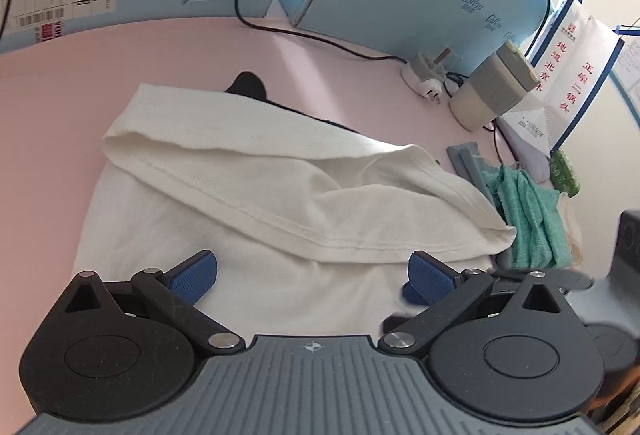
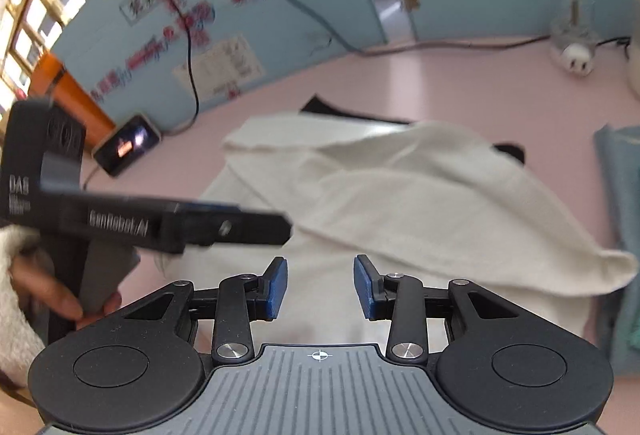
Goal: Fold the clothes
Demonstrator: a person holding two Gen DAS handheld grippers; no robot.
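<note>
Cream garment [image 1: 280, 195] lies partly folded, rumpled; pink table [image 1: 80, 95] beneath.

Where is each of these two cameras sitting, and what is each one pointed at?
Left wrist: on the left gripper, looking down over its open blue pads at the white garment; no hand shows.
Right wrist: on the right gripper, jaws apart, facing the garment; the person's hand holds the other gripper at left.
Shared: white garment, pink table, white plug adapter.

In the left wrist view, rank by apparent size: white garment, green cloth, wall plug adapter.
1. white garment, by far the largest.
2. green cloth.
3. wall plug adapter, though it lies farther from the camera.
</note>
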